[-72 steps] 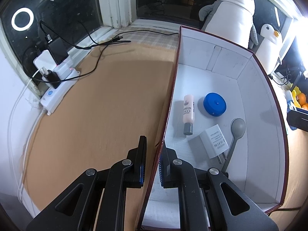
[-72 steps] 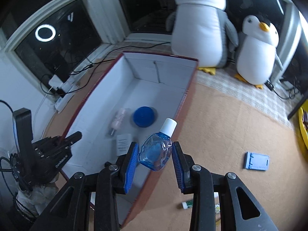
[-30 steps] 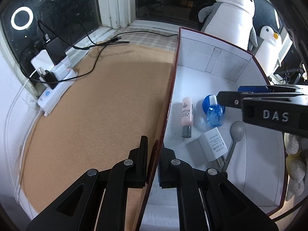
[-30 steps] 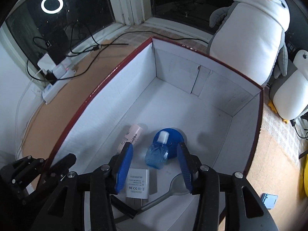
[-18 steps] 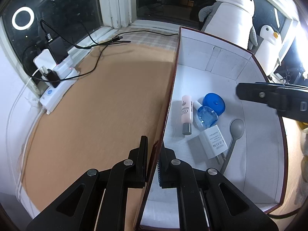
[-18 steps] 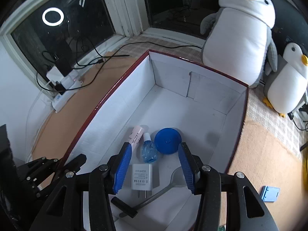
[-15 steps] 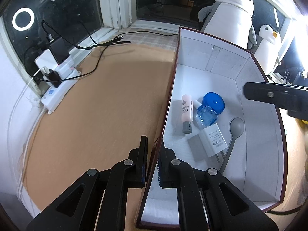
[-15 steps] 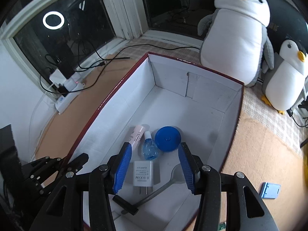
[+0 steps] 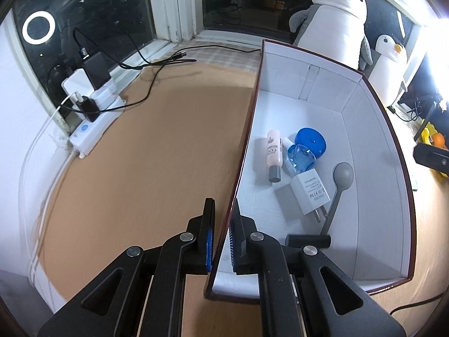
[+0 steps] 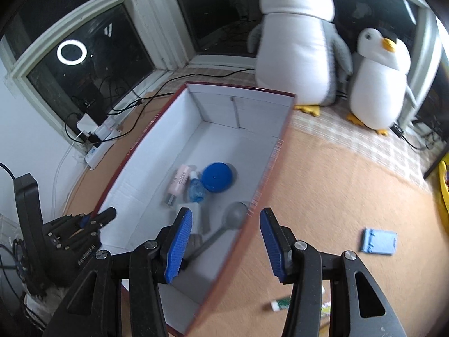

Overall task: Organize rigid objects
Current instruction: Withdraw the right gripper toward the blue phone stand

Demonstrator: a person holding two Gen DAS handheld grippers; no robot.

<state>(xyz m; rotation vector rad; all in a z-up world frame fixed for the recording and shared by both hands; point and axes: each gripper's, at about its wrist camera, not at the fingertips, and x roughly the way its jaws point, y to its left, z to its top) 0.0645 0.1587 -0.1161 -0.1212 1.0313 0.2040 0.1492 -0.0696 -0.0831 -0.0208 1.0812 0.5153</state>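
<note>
there, bottle beyond r tongs

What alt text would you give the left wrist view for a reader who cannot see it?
The left gripper is shut on the near left wall of a white-lined, maroon-edged cardboard box on a tan mat. Inside lie a pink tube, clear blue bottle, round blue lid, white plug adapter and grey spoon. Two plush penguins stand behind.
</note>
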